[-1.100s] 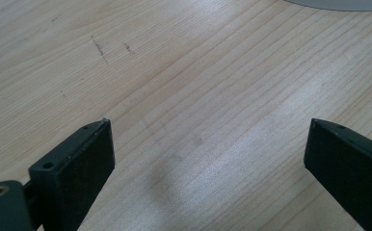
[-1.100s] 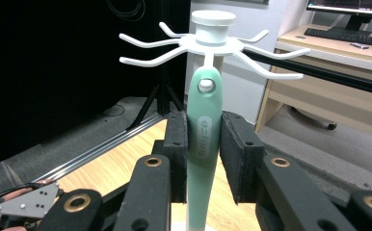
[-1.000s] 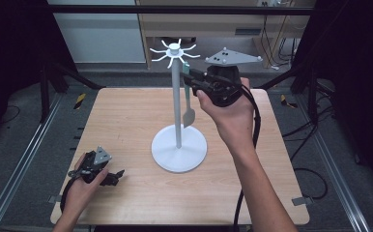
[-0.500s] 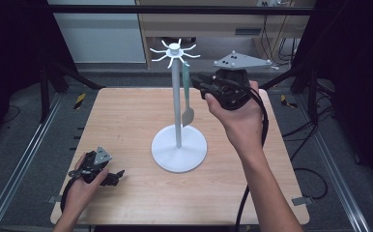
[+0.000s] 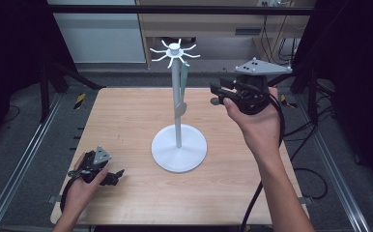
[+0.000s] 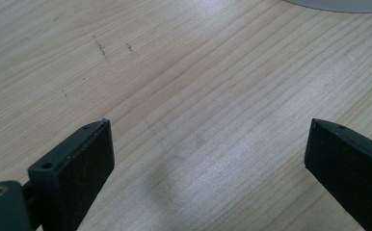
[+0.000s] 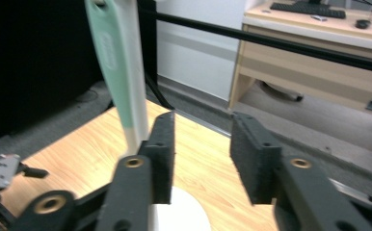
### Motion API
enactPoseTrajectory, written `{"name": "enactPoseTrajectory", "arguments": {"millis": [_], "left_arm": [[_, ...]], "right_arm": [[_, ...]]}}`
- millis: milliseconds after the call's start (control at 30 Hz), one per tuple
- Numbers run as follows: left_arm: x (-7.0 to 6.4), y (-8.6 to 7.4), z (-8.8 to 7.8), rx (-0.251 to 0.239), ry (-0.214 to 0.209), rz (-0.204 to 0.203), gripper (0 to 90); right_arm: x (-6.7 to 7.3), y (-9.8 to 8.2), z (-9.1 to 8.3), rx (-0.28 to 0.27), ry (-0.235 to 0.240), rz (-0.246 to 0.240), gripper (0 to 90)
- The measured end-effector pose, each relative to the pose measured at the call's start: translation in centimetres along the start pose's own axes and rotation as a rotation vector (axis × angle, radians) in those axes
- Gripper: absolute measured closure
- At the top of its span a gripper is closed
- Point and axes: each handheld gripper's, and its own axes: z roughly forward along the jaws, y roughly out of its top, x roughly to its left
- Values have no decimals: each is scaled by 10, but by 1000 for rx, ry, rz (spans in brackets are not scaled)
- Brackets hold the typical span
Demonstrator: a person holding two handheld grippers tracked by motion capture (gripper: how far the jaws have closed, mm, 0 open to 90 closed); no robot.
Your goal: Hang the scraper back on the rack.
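Green utensil (image 5: 183, 77) hangs from one arm of the white rack's spoked head (image 5: 174, 50), lying along the pole (image 5: 177, 111); its lower end (image 5: 180, 108) sits about halfway down the pole. In the right tool view the green handle (image 7: 112, 62) sits left of the jaws, touching neither pad.

Right tool (image 5: 215, 95) is held in the air to the right of the pole, about level with the utensil's lower end, pointing at it, near but apart. Jaws have just been opening; now a moderate gap, nothing between them.

Rack base (image 5: 179, 147) stands mid-worktop (image 5: 126, 111).

Left tool (image 5: 118, 173) rests low at the worktop's near left corner, well apart from the rack. Left tool view: jaws wide, bare wood (image 6: 198, 96) between them, edge of the rack base (image 6: 338, 4) at top.
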Motion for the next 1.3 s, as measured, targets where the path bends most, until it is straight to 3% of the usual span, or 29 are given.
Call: {"name": "enactPoseTrajectory", "arguments": {"millis": [333,467,533,933,1300], "left_arm": [[0,-1,-2,-5,6,-3,32],[1,-1,-2,-2,7,0,31],[1,-1,-2,-2,8,-1,32],[1,-1,-3,-4,10,-4,32],[6,-3,-6,-13,19,-25,31]], "right_arm": [[-11,-22,1,30,-64,37,316],[-15,-29,1,44,-70,25,246],[-17,-35,0,44,-96,6,197],[-24,-66,-8,27,-117,16,97],[-32,-102,-20,61,-135,31,86]]}}
